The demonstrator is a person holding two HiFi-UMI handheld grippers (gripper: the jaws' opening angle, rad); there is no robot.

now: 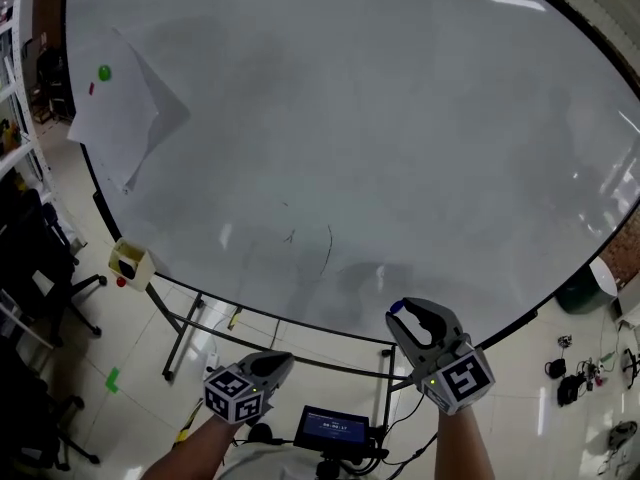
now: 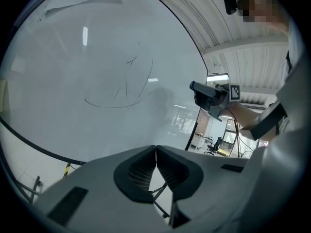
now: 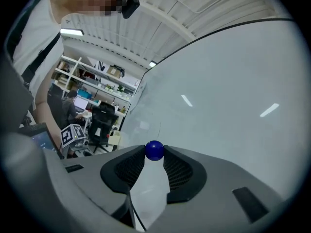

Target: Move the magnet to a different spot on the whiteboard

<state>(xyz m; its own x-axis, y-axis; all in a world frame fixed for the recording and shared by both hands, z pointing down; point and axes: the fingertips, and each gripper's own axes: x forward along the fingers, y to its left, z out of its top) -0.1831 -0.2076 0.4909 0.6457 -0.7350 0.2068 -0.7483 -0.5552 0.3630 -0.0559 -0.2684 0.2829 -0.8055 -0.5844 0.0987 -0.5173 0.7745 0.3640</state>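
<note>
**Task status.** The blue magnet (image 3: 154, 150) is not on the whiteboard (image 1: 400, 118). It sits pinched at the very tips of the right tongs (image 3: 154, 155), one pad against each side of the ball. On this evidence the pick-up step counts as complete. Two steps remain: seat the magnet at a new spot on the board, then release it. Neither has begun.

**Location of the magnet.** In the head view the magnet (image 1: 398, 308) is in front of the lower edge of the whiteboard, right of the middle. The right gripper view shows board surface to one side of the ball and no visible contact. How far clear it stands cannot be judged.

**Board condition.** A sheet of paper (image 1: 120, 118) hangs at the upper left corner under a green magnet (image 1: 104, 72). Faint pen marks (image 1: 325, 248) lie near the middle of the lower edge. The rest of the surface is bare, so many free spots are available.

**Hand pose – right.** The right hand is raised before the lower edge. The right tongs (image 1: 400, 313) point toward the board at close to level, and the marker cube faces the head camera.

**Hand pose – left.** The left hand is lower and nearer the person, below the lower edge and left of the right hand. The left tongs (image 2: 156, 149) are pressed together tip to tip with nothing between them. They also aim roughly toward the board – idle, with no part in the present step.
</note>
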